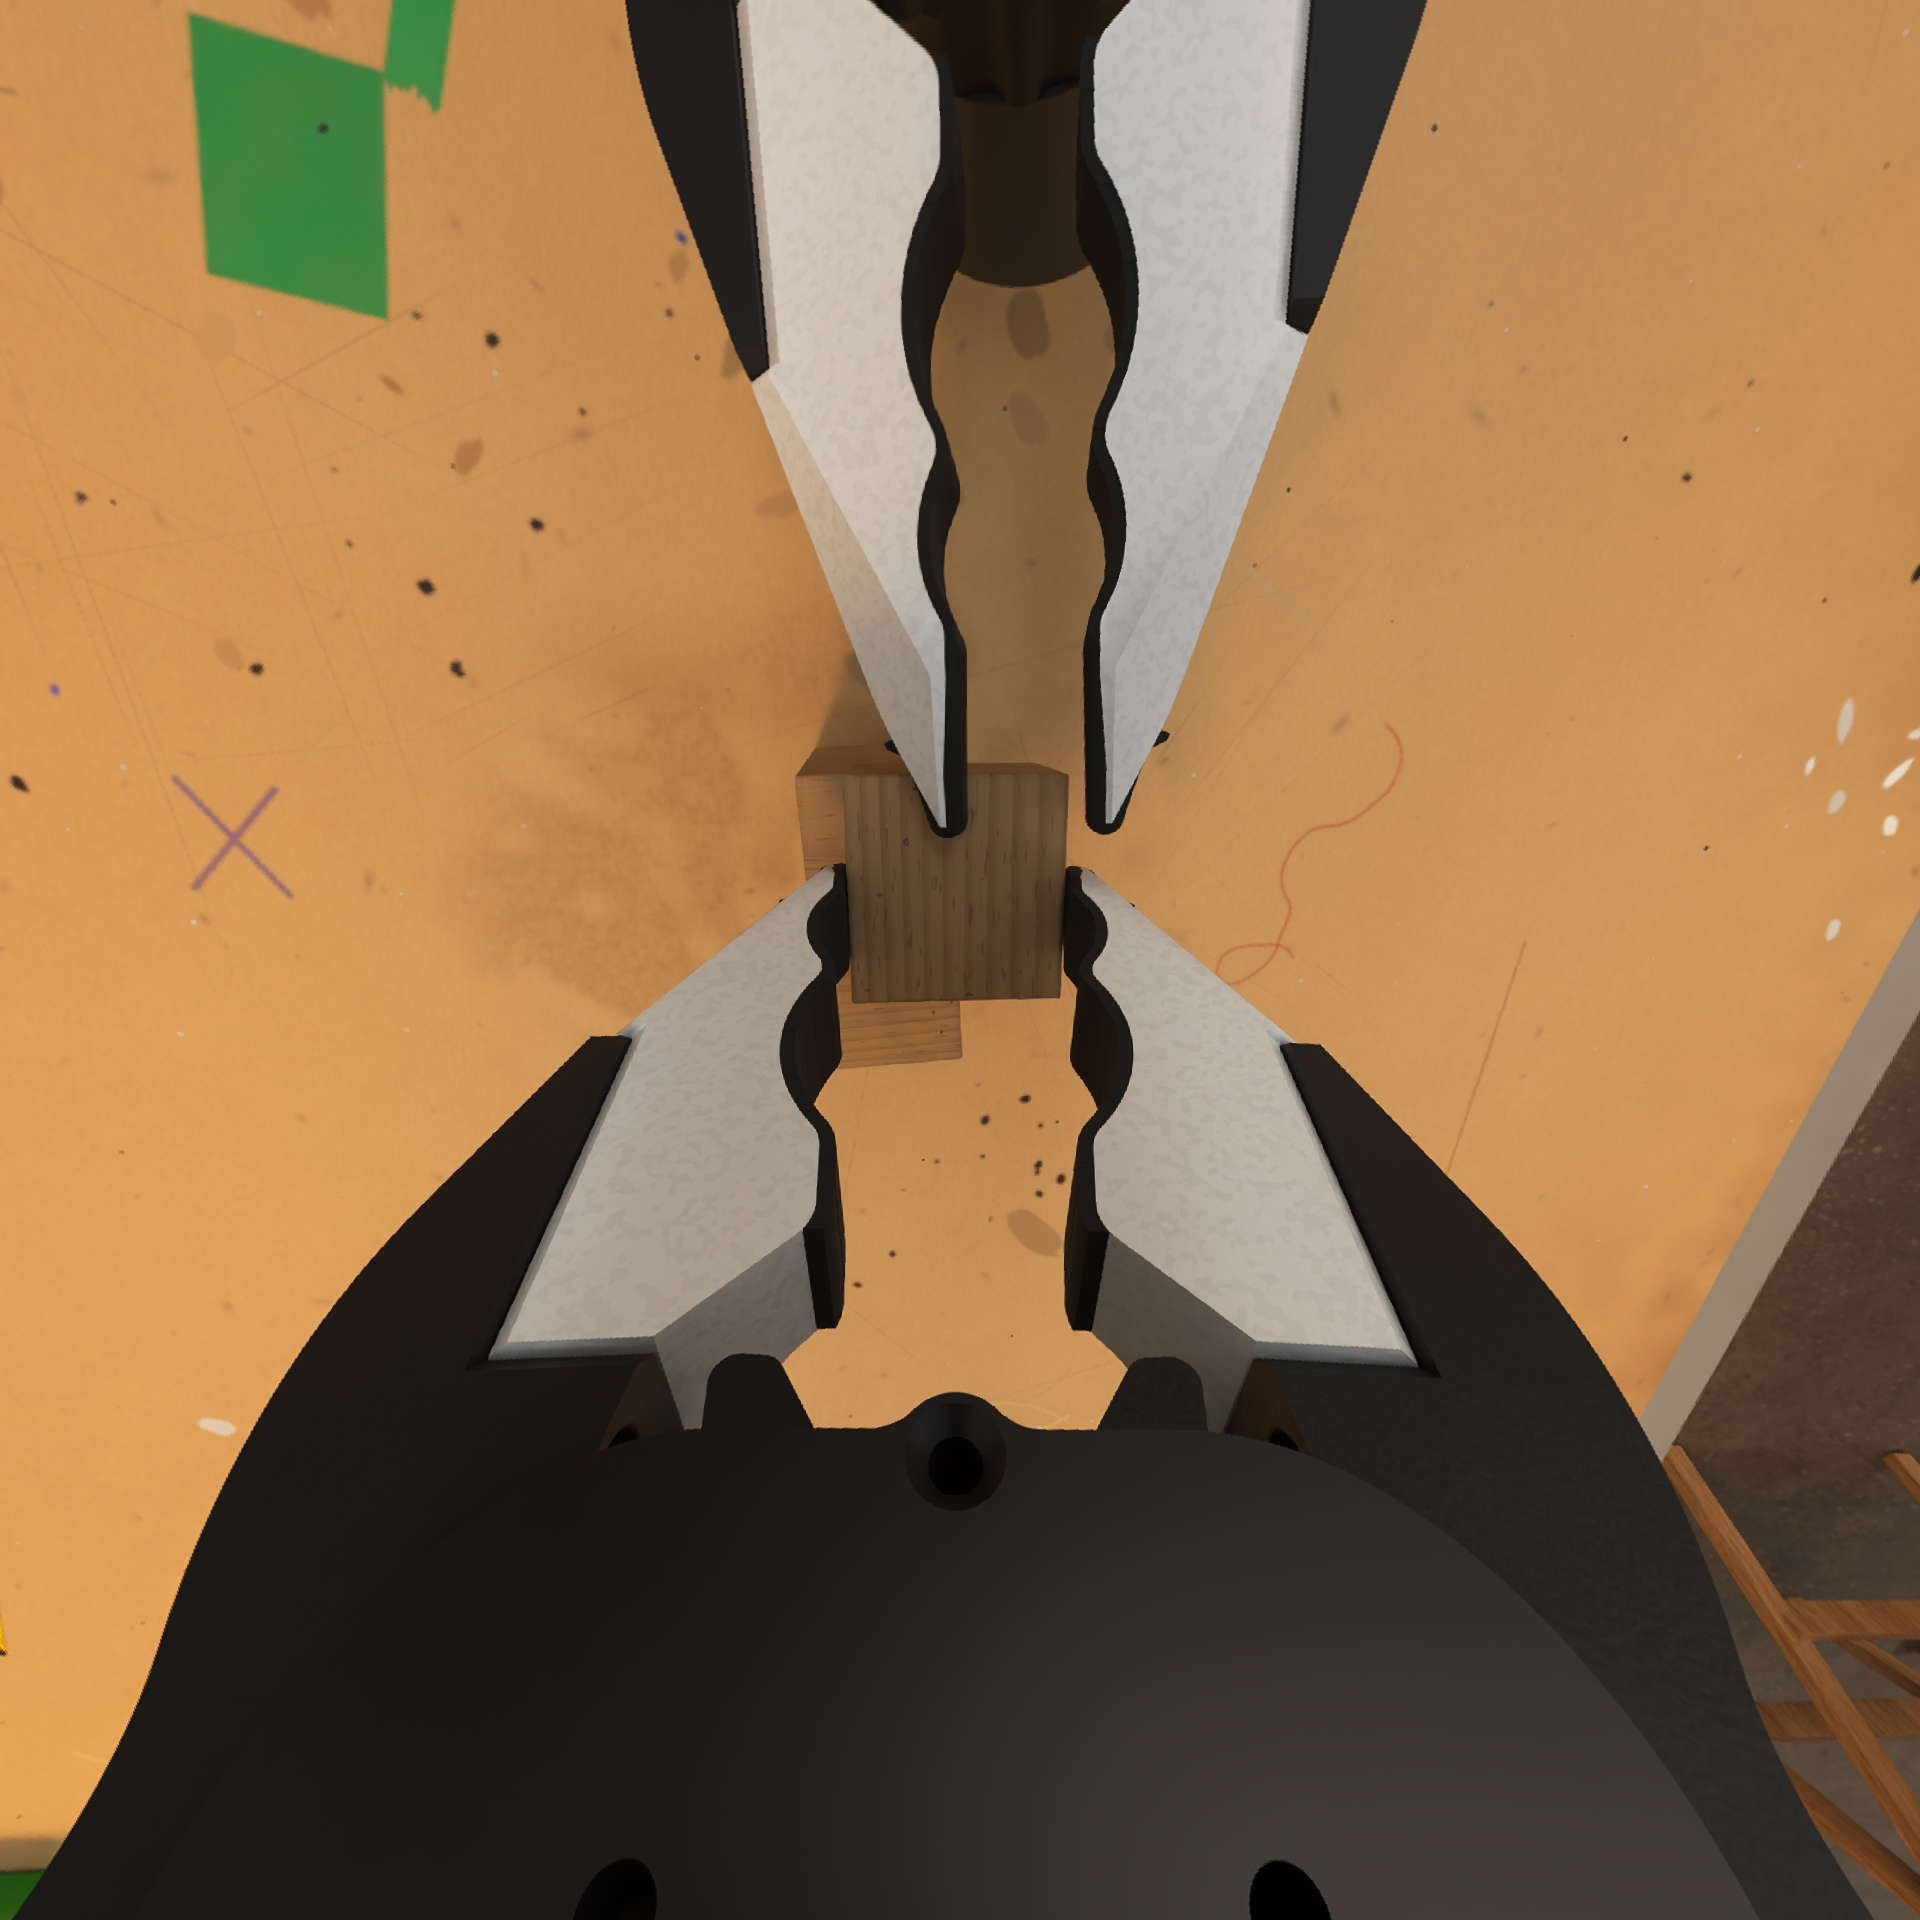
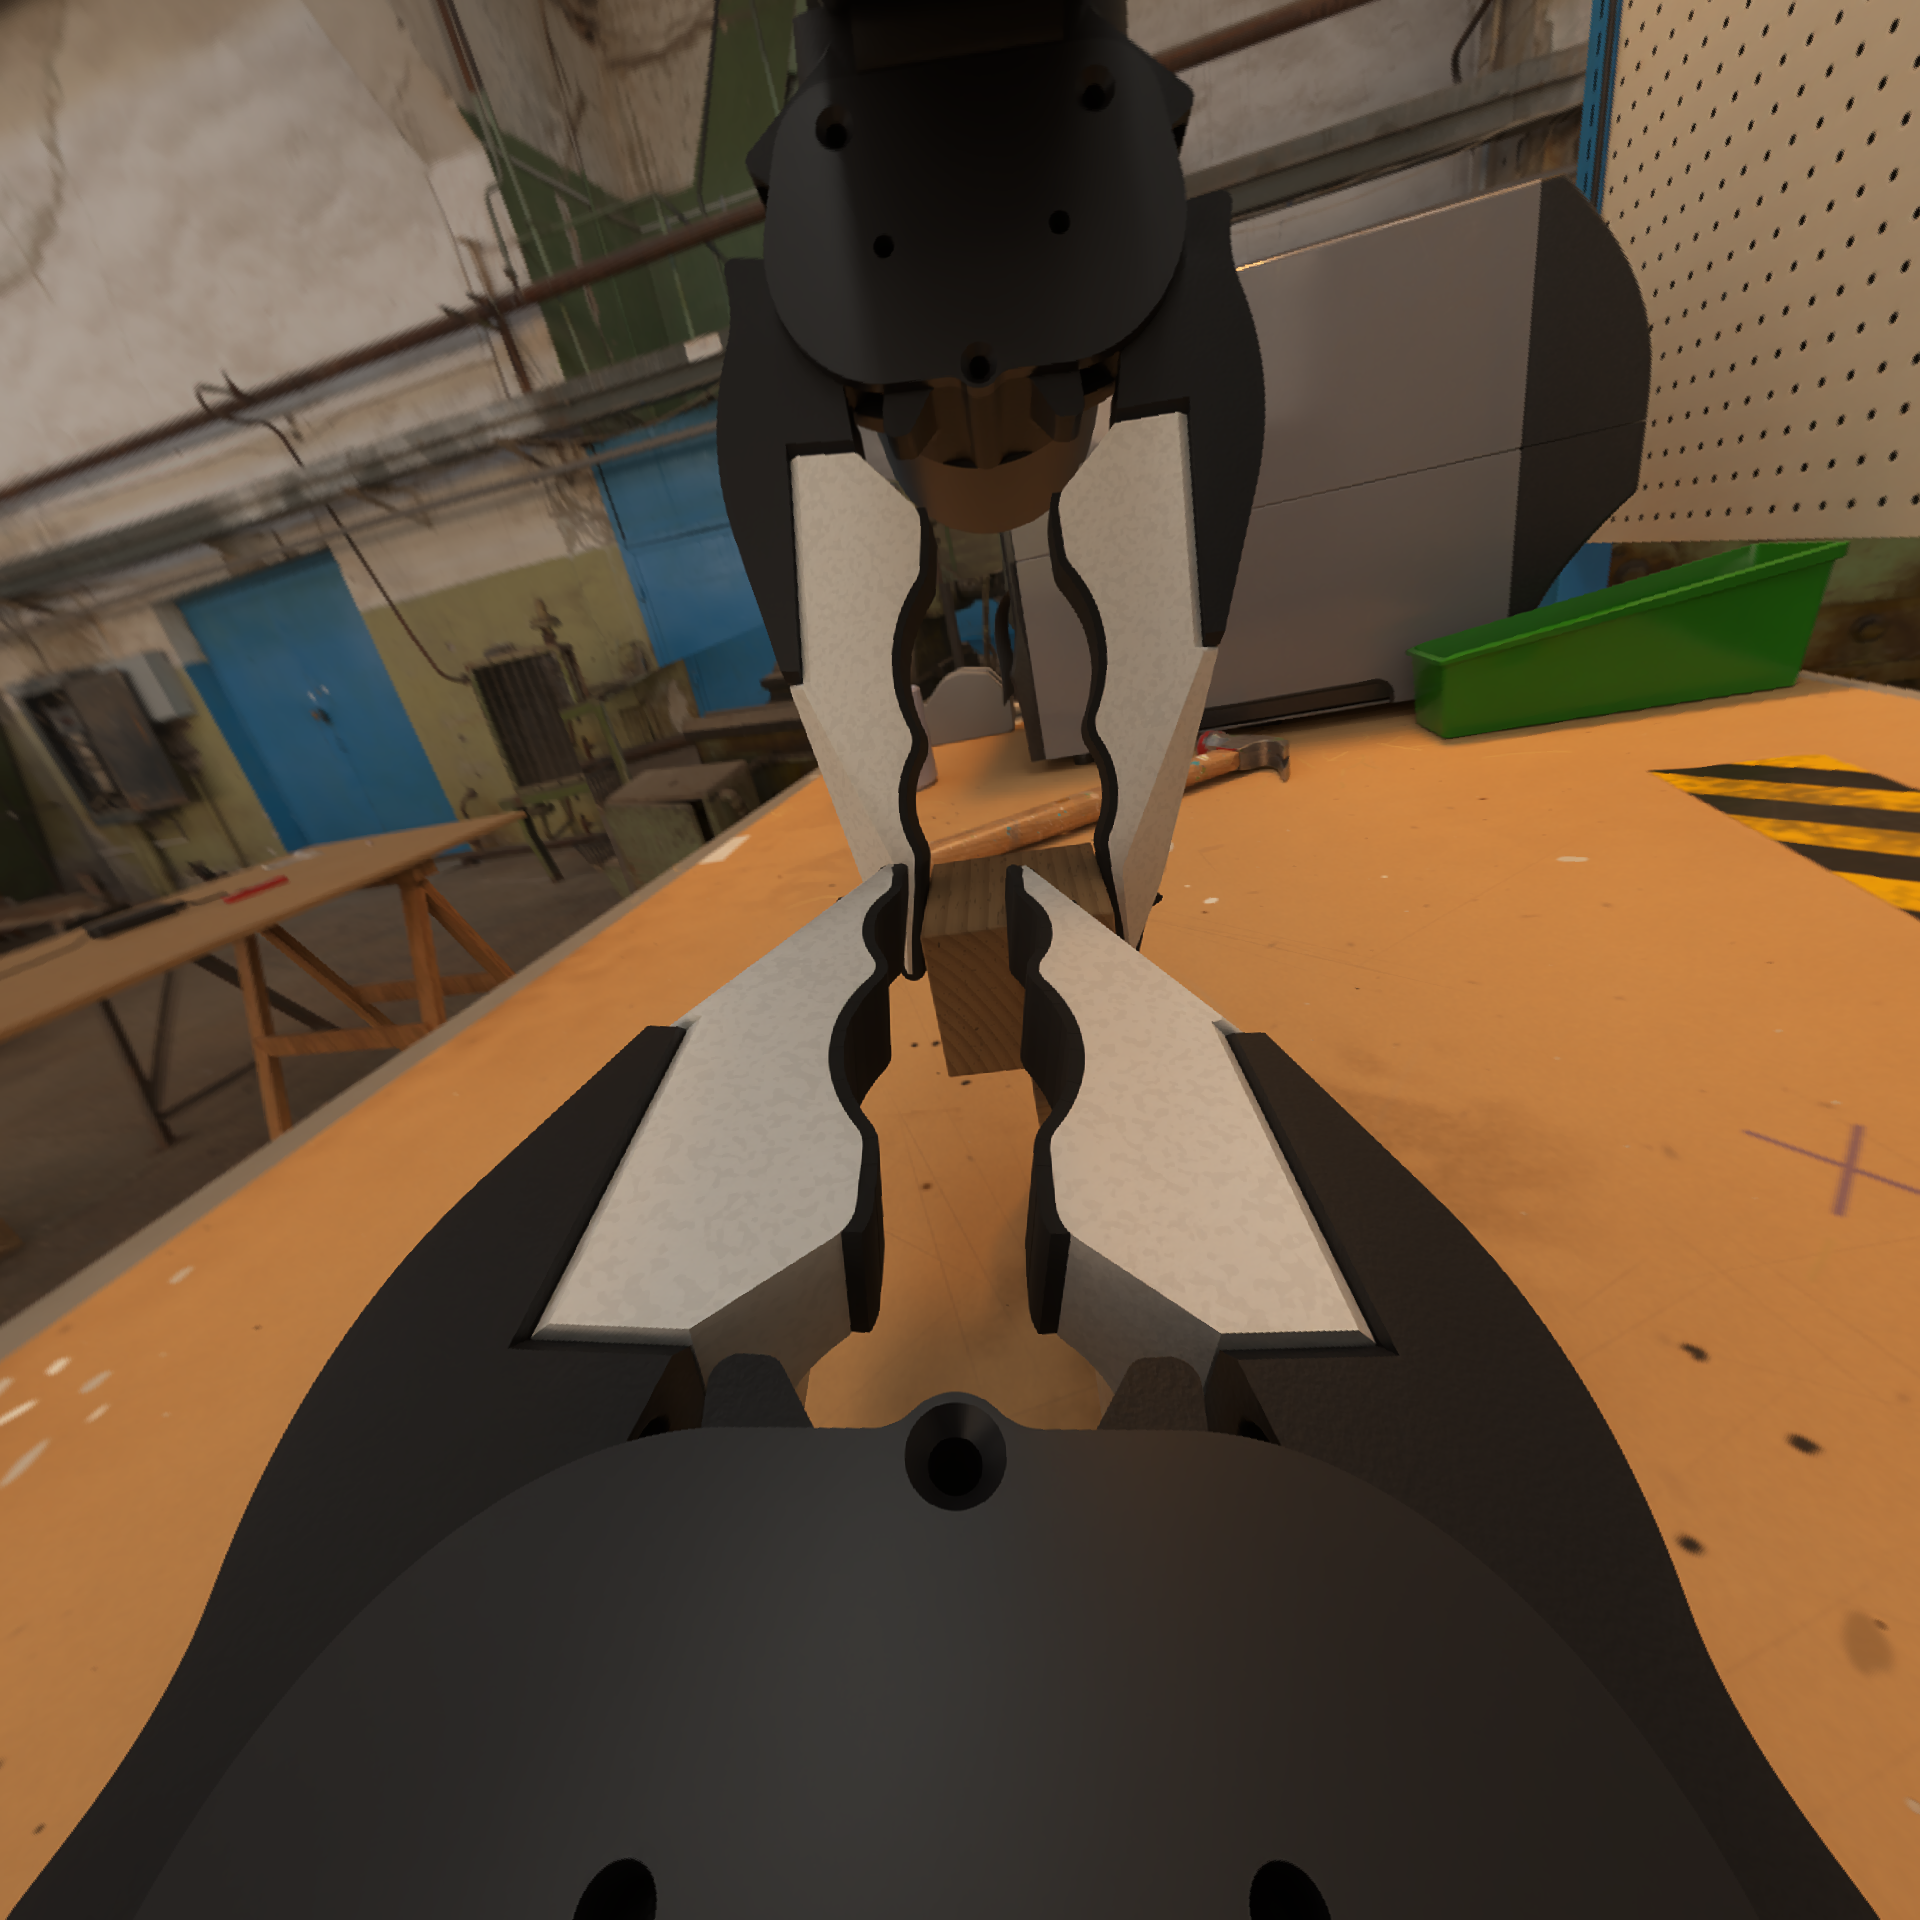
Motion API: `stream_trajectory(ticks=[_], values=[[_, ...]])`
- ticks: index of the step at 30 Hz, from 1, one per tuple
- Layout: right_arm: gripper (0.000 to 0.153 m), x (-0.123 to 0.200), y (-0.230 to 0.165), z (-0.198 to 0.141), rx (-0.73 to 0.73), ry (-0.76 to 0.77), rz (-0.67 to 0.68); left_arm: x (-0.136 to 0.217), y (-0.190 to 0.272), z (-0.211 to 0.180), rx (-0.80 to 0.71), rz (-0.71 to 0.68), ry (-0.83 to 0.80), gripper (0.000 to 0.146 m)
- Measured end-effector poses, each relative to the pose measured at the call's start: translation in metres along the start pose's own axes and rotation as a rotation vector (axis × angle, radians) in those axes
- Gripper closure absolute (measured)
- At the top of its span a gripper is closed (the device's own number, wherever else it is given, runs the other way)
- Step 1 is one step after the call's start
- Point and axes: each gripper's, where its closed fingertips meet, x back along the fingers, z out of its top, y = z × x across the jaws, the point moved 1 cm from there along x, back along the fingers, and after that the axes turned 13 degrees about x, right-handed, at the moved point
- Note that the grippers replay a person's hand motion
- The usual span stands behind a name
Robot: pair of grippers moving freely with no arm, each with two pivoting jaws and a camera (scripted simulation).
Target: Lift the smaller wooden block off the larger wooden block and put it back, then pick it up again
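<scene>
While the left hand-held gripper (image 1: 956, 883) looks down with its fingers clamped on the sides of the smaller wooden block (image 1: 956, 904), that block sits over the larger wooden block (image 1: 899, 1034) on the desk (image 1: 416, 1039). Opposite, the right hand-held gripper (image 2: 956, 914) reaches in, fingers apart, grasping nothing.

The left gripper (image 1: 956, 883) has a rounded matte black body with a small round screw hole at its centre and two dark holes lower down. Its two fingers (image 1: 717, 1122) are speckled pale grey wedges, lined inside with wavy black rubber pads. The right gripper (image 2: 956, 904) looks identical, black-shelled, its grey fingers (image 2: 1174, 1153) tapering to points.
</scene>
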Motion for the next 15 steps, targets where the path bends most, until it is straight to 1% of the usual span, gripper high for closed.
stream_trajectory(ticks=[2,3,4,8,12,15], values=[[0.137,0.0003,-0.001,-0.001,0.032,-0.018,-0.006,-0.0001,0.0001,-0.0003,0.0,0.001,0.0,0.105],[0.141,0.0008,-0.0021,-0.0019,0.052,-0.03,0.002,0.0008,-0.0006,0.0001,0.0,0.005,0.007,0.105],[0.149,0.001,-0.0024,-0.002,0.068,-0.041,0.001,0.0024,-0.0011,0.0005,0.004,0.006,0.016,0.105],[0.152,0.0006,-0.0047,-0.0014,0.149,-0.06,-0.008,0.0042,-0.0002,0.0002,0.007,-0.011,0.021,0.105],[0.152,0.0004,-0.005,-0.0015,0.13,-0.053,-0.005,0.0022,0.0001,-0.0004,0.003,-0.001,0.011,0.105],[0.152,0.0011,-0.0069,0.0,0.069,-0.045,0.016,0.0018,-0.0004,0.0001,0.007,-0.006,0.011,0.105]])
